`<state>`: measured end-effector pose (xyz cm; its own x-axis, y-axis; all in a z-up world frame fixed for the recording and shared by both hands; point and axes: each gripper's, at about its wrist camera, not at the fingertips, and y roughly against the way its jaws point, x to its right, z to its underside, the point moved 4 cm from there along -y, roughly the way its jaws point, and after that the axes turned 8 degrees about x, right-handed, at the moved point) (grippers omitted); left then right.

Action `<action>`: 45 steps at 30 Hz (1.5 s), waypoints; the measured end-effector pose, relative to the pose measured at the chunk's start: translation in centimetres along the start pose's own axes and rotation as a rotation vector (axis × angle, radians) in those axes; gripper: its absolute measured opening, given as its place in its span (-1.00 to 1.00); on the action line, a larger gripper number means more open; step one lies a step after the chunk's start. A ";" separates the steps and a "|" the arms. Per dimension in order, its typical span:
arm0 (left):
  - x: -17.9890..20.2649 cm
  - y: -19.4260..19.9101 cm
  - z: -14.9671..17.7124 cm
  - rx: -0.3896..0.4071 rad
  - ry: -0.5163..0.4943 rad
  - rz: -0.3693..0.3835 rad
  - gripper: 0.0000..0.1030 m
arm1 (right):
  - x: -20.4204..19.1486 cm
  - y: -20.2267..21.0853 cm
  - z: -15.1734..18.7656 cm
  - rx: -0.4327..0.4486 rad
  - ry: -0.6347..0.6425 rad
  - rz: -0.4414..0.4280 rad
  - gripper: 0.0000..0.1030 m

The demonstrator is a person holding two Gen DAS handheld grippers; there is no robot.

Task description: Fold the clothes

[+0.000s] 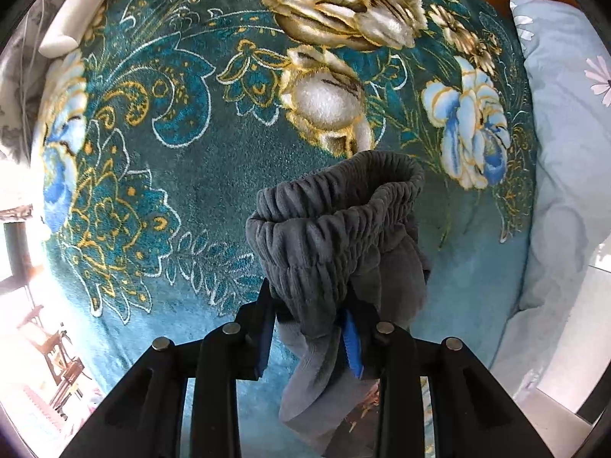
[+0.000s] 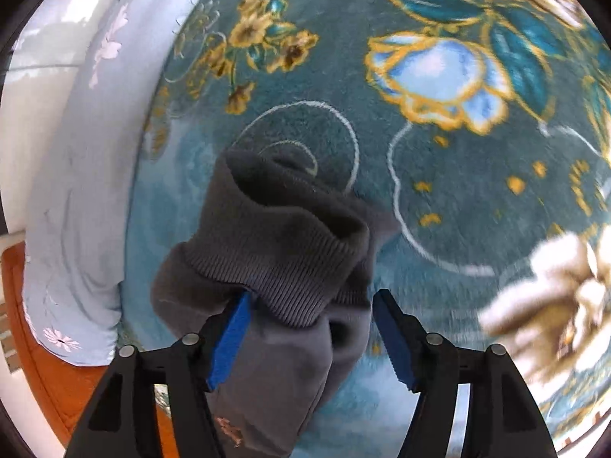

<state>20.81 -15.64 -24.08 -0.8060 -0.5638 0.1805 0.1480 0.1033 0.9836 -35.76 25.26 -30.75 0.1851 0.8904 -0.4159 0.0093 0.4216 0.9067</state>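
A: Where are the grey trousers (image 1: 336, 229) sitting?
B: Hanging over the flowered blanket (image 1: 172, 175), elastic waistband pinched in the left claw (image 1: 309, 328).
A: And the right claw (image 2: 311, 339)?
B: Standing wide, one ribbed cuff (image 2: 282, 252) lying loosely between its pads.

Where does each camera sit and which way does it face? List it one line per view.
Left wrist: on the left gripper, facing steeply down at the teal floral blanket; its fingers pinch the grey garment's elastic waistband.
Right wrist: on the right gripper, facing down; open fingers straddle a ribbed cuff.
Shared: blanket, grey garment, pale blue pillow.
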 end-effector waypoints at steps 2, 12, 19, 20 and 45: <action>0.2 0.1 0.1 0.008 -0.009 -0.020 -0.35 | -0.1 -1.0 -0.4 -0.006 0.009 0.005 0.42; 2.5 1.9 1.0 0.068 -0.063 -0.023 -0.42 | -0.3 -1.7 -0.5 -0.009 -0.122 -0.047 -0.19; 6.2 7.0 2.5 0.089 -0.185 0.245 -0.48 | -2.0 6.5 -1.5 0.092 -0.074 -0.253 -0.54; 6.3 7.5 2.5 0.083 -0.200 0.275 -0.48 | -1.7 8.1 -1.6 0.120 -0.053 -0.268 -0.54; 2.9 1.1 9.0 -0.039 -0.245 0.092 -0.45 | -9.2 14.4 9.6 0.284 0.771 0.095 -0.54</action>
<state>13.41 -9.79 -22.51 -0.9024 -0.3375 0.2680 0.2448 0.1105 0.9633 -27.88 21.52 -13.19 -0.5275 0.8315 -0.1744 0.2942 0.3714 0.8806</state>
